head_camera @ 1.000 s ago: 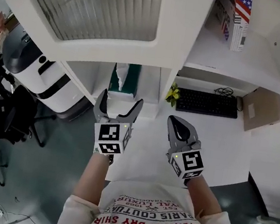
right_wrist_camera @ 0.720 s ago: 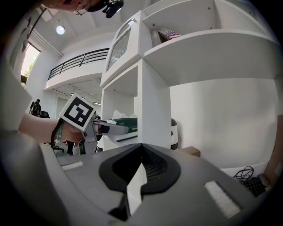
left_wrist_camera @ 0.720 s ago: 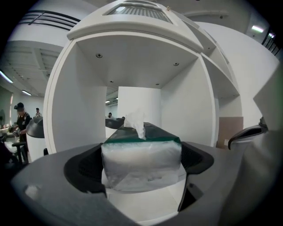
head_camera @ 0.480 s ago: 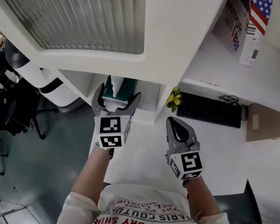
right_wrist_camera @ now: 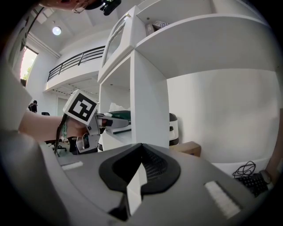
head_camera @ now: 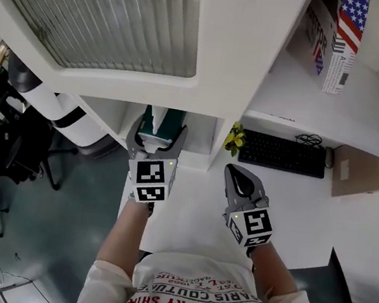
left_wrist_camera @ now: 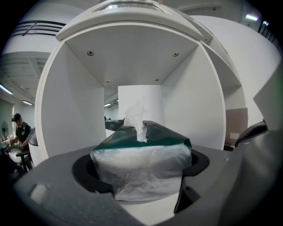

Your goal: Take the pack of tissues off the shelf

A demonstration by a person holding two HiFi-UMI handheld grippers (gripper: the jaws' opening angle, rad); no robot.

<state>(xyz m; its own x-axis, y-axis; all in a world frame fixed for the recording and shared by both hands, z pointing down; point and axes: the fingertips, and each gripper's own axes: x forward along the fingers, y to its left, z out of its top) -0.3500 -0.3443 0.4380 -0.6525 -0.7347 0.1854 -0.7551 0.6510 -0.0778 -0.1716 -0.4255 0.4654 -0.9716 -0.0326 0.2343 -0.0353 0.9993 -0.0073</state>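
Only the left gripper view shows tissues [left_wrist_camera: 141, 163] mid-frame between the left gripper's [head_camera: 157, 134] closing jaws, seemingly unsqueezed. The right gripper [right_wrist_camera: 138, 175] is pressed together.

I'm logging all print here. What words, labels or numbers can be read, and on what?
"ADVENTURE DRY SHIR": red, upside down, on the person's shirt, end cut off.
"ARIS COUTU": the line above, partly hidden.
Flag-printed box: barcode and small print, unreadable.
Pack of tissues: no text readable.
Marker cubes: square patterns, no words.
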